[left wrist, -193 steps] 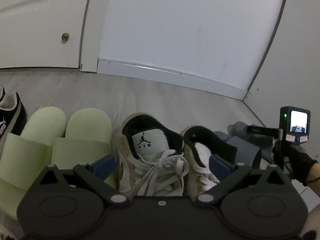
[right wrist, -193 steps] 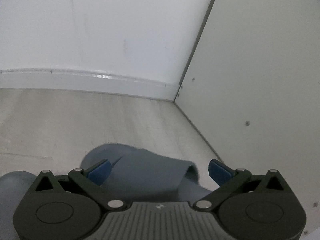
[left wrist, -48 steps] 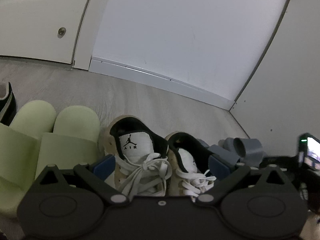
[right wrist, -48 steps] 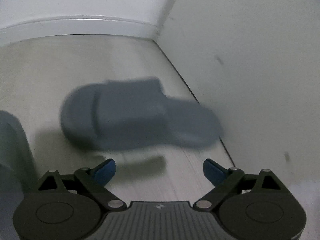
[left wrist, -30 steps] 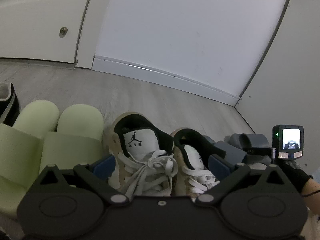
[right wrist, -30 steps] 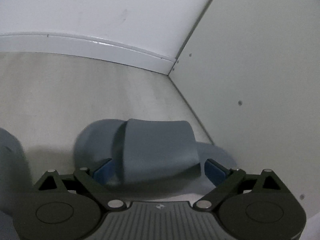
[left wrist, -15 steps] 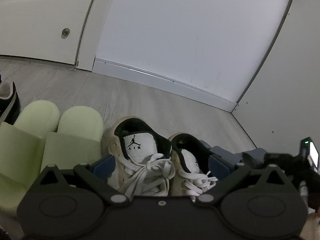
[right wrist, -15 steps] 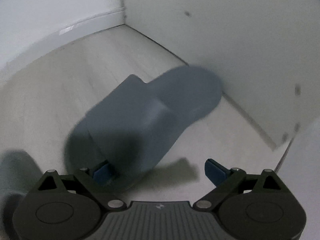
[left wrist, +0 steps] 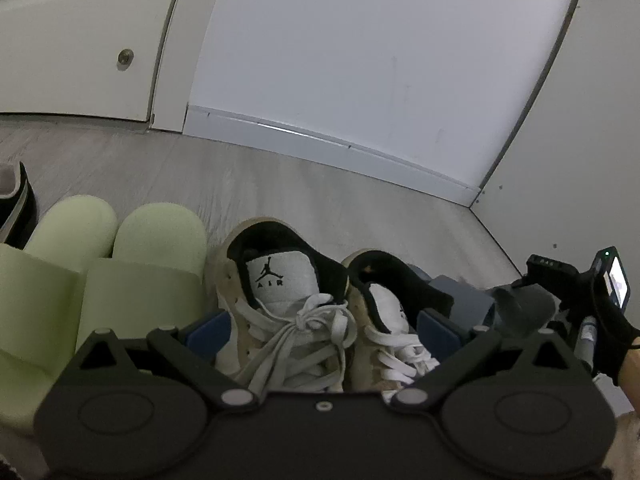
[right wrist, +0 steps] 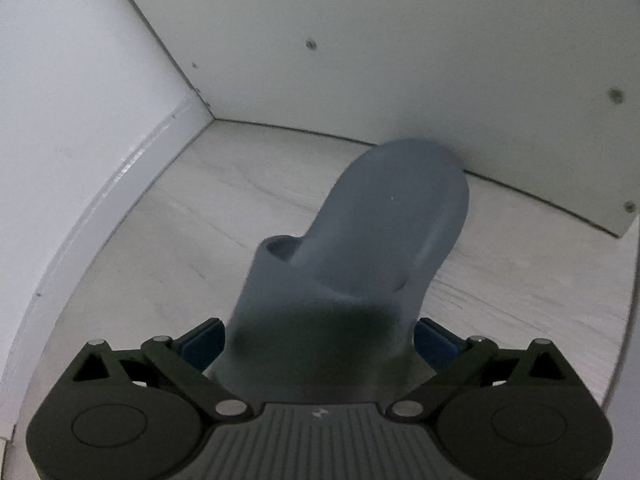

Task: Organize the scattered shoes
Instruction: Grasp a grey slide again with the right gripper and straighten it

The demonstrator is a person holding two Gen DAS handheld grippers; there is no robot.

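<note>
In the left wrist view, my left gripper is open, its blue pads either side of a pair of white and beige sneakers that stand side by side on the floor. In the right wrist view, my right gripper has its pads against both sides of a grey-blue slide, holding it by the strap end. The slide's heel points away toward the white side panel and looks lifted. The other grey-blue slide lies right of the sneakers in the left wrist view.
A pair of light green slides sits left of the sneakers, and a black shoe is at the far left edge. A white wall with baseboard runs behind. The white panel closes the right side.
My right gripper has closed on the grey-blue slide and turned with it toward the side panel. The left gripper has barely moved.
</note>
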